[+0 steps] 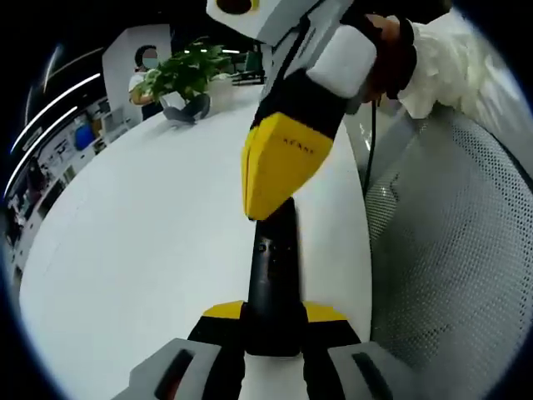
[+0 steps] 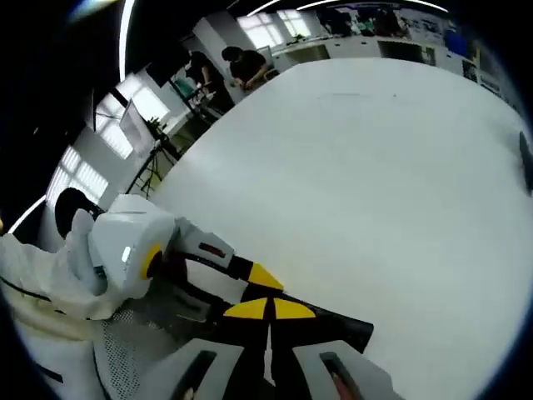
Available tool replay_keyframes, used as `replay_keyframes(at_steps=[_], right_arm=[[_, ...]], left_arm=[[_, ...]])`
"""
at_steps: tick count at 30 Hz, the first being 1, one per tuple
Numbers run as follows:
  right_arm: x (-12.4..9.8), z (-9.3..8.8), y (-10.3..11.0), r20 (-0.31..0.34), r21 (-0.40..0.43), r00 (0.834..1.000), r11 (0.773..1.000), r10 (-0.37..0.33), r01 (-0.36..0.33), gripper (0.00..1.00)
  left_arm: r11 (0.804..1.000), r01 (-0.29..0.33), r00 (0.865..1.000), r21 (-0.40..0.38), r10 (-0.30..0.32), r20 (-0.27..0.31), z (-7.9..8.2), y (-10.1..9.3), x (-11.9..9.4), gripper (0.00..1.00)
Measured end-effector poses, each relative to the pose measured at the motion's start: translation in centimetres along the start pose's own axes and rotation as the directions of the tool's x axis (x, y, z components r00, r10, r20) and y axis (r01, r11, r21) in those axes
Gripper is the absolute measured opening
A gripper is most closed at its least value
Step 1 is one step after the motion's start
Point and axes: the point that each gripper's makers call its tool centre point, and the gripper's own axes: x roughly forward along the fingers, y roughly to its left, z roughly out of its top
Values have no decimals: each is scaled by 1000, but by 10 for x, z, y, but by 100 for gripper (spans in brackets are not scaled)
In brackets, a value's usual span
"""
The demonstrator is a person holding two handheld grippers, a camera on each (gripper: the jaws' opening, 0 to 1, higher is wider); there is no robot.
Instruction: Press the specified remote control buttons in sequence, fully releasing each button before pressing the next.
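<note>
Pinched between the left gripper (image 1: 273,329) fingers, a black remote control (image 1: 273,279) is steadied over the white desk (image 1: 141,250) while the right gripper (image 1: 279,171), fingers pressed together, bears on its buttons.

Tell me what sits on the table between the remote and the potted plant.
Nothing: in the left gripper view, bare white table runs from the remote to the potted plant.

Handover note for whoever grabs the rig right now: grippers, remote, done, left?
Left gripper: shut on the black remote, holding it over the white table.
Right gripper: shut, its yellow tip down on the remote's far end, apparently mid-press.
Done: cannot tell which presses are complete.
Left: release this button fully, then continue the sequence, keeping the remote in view.
</note>
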Motion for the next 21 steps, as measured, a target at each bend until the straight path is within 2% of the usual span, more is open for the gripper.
replay_keyframes(at_steps=[3,8,13,18,21], right_arm=[[-16,12,-7,68,-36,996,997,-60,62,0],[-44,29,-13,194,5,978,997,-78,78,6],[-63,30,-25,254,8,961,993,-113,115,21],[-81,30,-33,324,7,933,986,-157,164,33],[-88,27,-35,347,24,924,986,-163,165,35]], left_arm=[[1000,20,1000,-3,-20,-23,0,2,0,23],[999,29,998,32,-28,-54,0,9,-1,22],[998,43,997,50,-40,-69,-1,18,0,22],[996,63,994,70,-56,-93,1,28,2,22],[994,80,992,72,-72,-104,2,34,4,22]])
